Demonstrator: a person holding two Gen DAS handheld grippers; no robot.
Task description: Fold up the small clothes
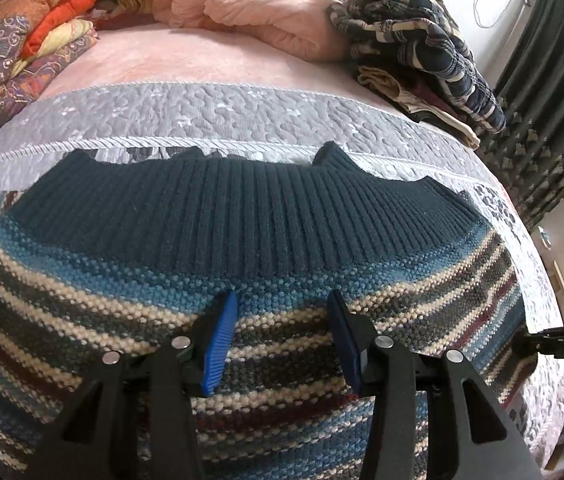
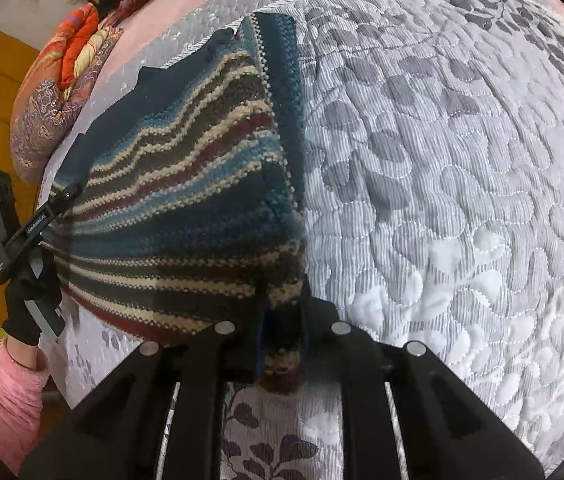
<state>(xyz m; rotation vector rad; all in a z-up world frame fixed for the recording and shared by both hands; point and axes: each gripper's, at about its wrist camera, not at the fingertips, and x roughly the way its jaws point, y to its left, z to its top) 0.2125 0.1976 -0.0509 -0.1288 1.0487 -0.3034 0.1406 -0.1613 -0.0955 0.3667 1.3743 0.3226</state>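
Striped knit sweater spread flat on a grey quilted bedspread, dark ribbed hem band on the far side in the left wrist view, bands of blue, cream, grey and maroon nearer. Left gripper poised over the striped part, blue-padded fingers spread apart with bare knit between them, nothing clamped; contact with the fabric not clear. Right gripper closed on the near corner of the sweater, a fold of striped knit pinched between its dark fingers at the garment's right edge. From that view, sweater stretching away to the far left, right edge running straight up the frame, bedspread bare to the right. Left gripper visible again at the far left edge of the sweater, held by a gloved hand with a pink sleeve below it. Beyond the sweater in the left wrist view: pink sheet, bunched pink blanket at the far side, folded red and purple patterned quilt at the far left, heap of dark plaid clothes at the far right, dark curtain past the bed edge on the right. Part of the right gripper's body just visible at the right edge of that view, beside the sweater.
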